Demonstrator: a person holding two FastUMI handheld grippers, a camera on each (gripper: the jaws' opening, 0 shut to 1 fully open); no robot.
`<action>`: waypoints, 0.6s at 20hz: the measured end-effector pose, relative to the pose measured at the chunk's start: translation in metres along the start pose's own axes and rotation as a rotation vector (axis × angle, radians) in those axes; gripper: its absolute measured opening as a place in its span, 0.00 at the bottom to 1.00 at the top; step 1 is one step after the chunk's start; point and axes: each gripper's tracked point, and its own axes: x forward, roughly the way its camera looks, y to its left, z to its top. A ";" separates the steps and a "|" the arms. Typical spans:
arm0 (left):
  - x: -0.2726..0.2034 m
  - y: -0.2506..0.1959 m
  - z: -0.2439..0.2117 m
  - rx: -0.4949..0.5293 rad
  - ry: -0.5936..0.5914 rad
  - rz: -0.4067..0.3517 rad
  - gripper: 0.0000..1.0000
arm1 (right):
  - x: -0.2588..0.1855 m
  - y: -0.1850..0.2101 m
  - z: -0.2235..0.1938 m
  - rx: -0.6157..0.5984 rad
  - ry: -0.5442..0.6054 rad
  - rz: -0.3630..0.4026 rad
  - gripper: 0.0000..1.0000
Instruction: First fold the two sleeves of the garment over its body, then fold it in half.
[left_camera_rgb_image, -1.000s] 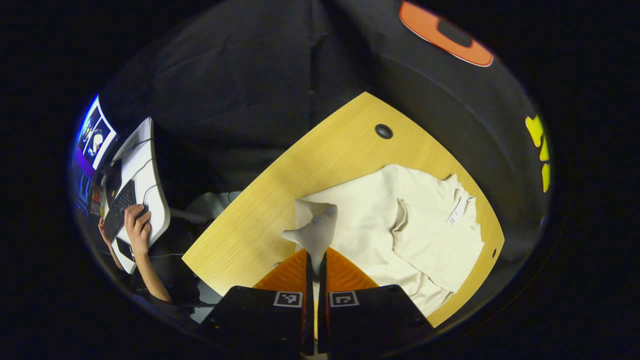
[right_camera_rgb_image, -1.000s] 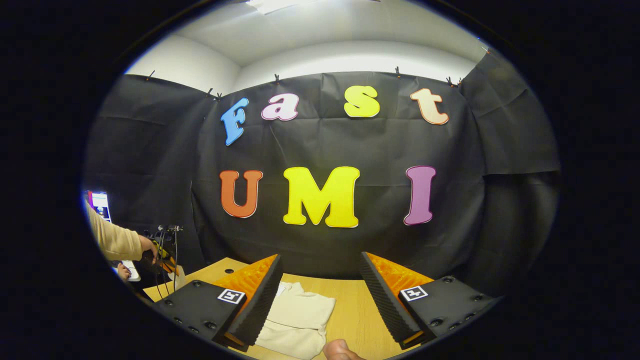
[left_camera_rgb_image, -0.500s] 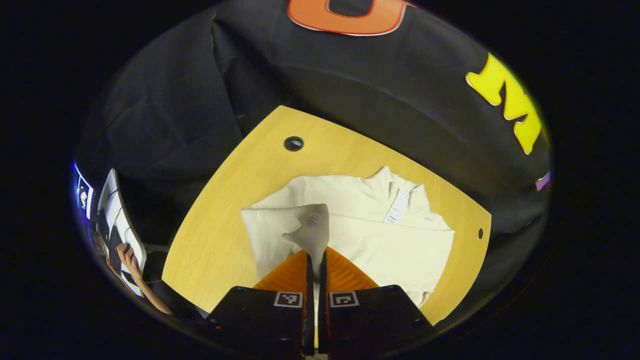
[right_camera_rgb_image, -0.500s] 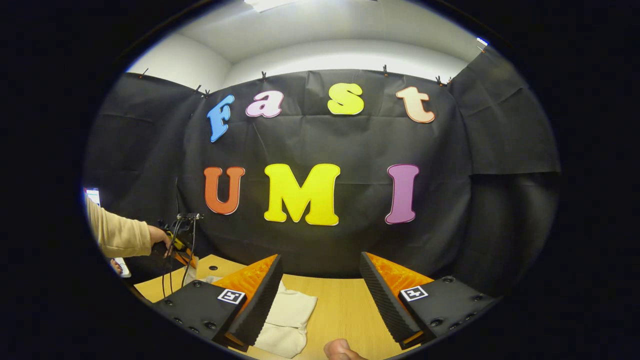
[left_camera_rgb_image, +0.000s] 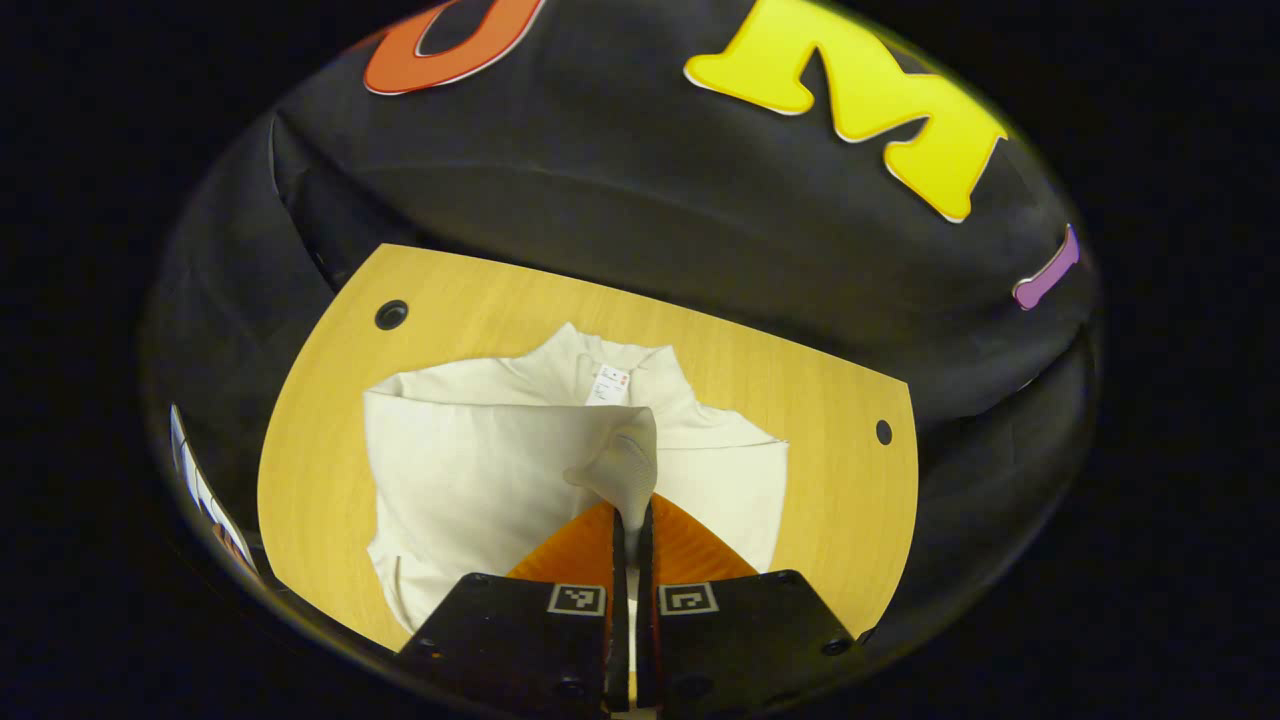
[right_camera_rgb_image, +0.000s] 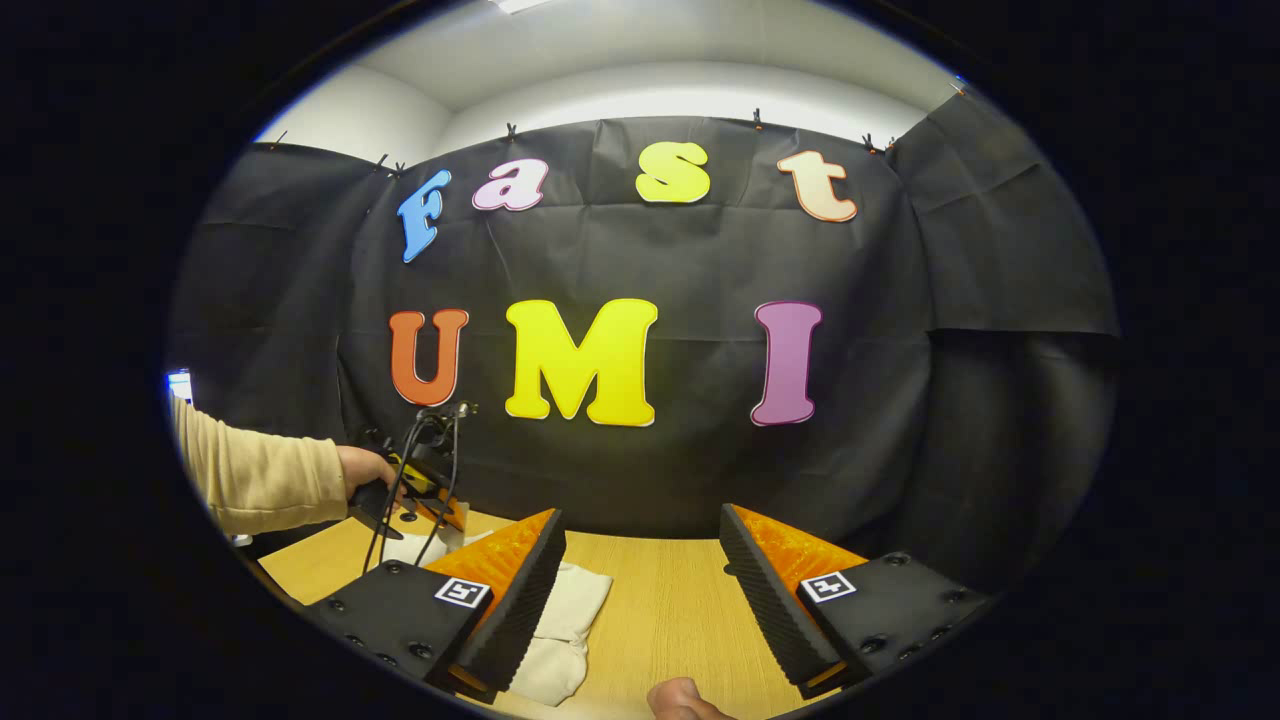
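Note:
A cream long-sleeved garment (left_camera_rgb_image: 480, 460) lies on the wooden table (left_camera_rgb_image: 800, 400), collar and label toward the far wall. One sleeve lies folded across its body. My left gripper (left_camera_rgb_image: 628, 510) is shut on the cuff (left_camera_rgb_image: 625, 465) of the other sleeve and holds it above the garment's middle. In the right gripper view, my right gripper (right_camera_rgb_image: 640, 590) is open with nothing between its fingers, low over the table, and part of the garment (right_camera_rgb_image: 565, 625) shows behind its left finger. The left gripper (right_camera_rgb_image: 415, 485) appears there too, held by a hand (right_camera_rgb_image: 360, 470) in a beige sleeve.
The table has cable holes at the far left (left_camera_rgb_image: 391, 314) and near its right edge (left_camera_rgb_image: 884, 432). Black cloth hangs close behind the table. Bare wood (right_camera_rgb_image: 680, 610) lies ahead of the right gripper. A fingertip (right_camera_rgb_image: 680, 700) shows at the bottom of the right gripper view.
My left gripper has swung with the cuff from the garment's side to over its middle, drawing the sleeve across the body. The right gripper stayed open, nearly still.

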 end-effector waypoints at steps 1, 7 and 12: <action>0.008 -0.018 -0.004 0.014 0.011 -0.016 0.06 | 0.001 -0.003 -0.002 -0.001 0.007 -0.004 0.96; 0.061 -0.094 -0.041 0.010 0.124 -0.117 0.07 | -0.003 -0.019 -0.014 -0.018 0.030 -0.035 0.96; 0.099 -0.130 -0.082 -0.017 0.184 -0.132 0.13 | -0.009 -0.044 -0.025 -0.005 0.061 -0.098 0.96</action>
